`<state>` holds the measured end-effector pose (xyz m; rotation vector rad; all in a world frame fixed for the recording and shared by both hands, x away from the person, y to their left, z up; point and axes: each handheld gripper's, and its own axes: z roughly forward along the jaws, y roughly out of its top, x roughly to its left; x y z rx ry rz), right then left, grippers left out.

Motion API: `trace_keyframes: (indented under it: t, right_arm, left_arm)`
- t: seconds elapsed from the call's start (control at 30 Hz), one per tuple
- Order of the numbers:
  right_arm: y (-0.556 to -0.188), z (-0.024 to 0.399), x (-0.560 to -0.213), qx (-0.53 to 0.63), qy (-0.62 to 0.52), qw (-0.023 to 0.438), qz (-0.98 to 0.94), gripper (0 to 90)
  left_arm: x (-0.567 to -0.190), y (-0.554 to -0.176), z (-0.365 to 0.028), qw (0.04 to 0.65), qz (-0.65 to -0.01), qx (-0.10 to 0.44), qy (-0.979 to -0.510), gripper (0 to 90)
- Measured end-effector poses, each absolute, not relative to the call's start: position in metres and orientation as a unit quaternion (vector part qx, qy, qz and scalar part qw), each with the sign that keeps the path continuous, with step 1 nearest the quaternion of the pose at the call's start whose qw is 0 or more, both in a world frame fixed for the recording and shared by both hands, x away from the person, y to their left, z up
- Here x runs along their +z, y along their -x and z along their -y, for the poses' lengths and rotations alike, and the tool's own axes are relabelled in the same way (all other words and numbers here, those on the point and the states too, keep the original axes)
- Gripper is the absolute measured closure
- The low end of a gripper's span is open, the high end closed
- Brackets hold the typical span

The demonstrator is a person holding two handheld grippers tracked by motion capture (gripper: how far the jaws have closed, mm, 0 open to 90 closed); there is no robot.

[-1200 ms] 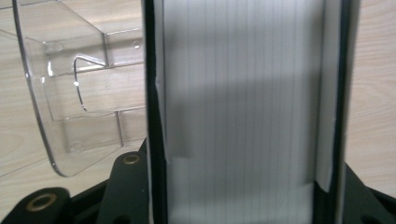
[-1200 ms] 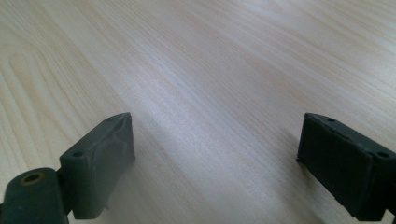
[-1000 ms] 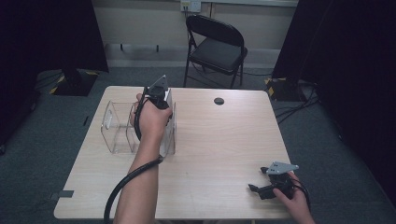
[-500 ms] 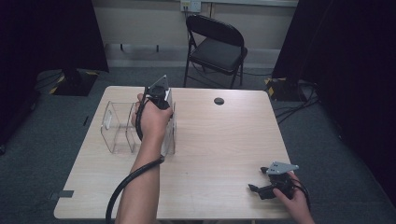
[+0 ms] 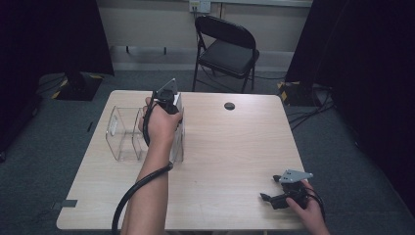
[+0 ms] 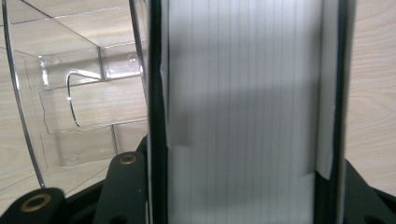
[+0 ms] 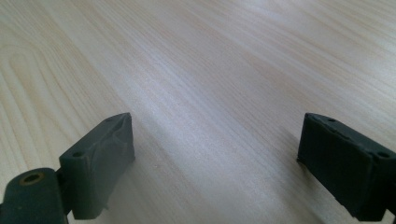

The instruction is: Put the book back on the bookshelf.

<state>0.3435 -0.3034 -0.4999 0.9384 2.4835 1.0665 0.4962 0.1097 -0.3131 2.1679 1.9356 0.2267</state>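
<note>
Clear plastic divided organiser box [image 5: 122, 134] takes a white paper stack [image 6: 243, 112] clasped by the left gripper [image 5: 164, 100], jaws just easing; right gripper [image 7: 215, 163] gapes, holding nothing.

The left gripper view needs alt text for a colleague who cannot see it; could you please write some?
A thick white block of stacked pages with dark covers stands upright between the left gripper jaws. Beside it sits a clear plastic organizer on the wooden table.

The black right claw [image 7: 215, 163] has its two chunky jaws wide apart, with nothing between them. Under them lies the pale, light wooden worktop [image 7: 210, 70] with soft streaky grain lines.
</note>
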Motion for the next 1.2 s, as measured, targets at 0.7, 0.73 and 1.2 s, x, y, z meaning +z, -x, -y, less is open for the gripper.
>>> trace_keyframes:
  t: [0.7, 0.73, 1.2]
  right_arm:
    - [-0.343, 0.303, -0.500, 0.370, -0.325, 0.140, -0.859, 10.1]
    - [-0.343, 0.303, -0.500, 0.370, -0.325, 0.140, -0.859, 10.1]
    - [-0.343, 0.303, -0.500, 0.370, -0.325, 0.140, -0.859, 10.1]
  left_arm:
    - [-0.310, -0.487, -0.116, 0.144, -0.647, 0.065, -0.746, 45.7]
    - [-0.309, -0.487, -0.117, 0.145, -0.645, 0.060, -0.747, 45.2]
    - [-0.302, -0.478, -0.125, 0.162, -0.636, 0.057, -0.752, 40.2]
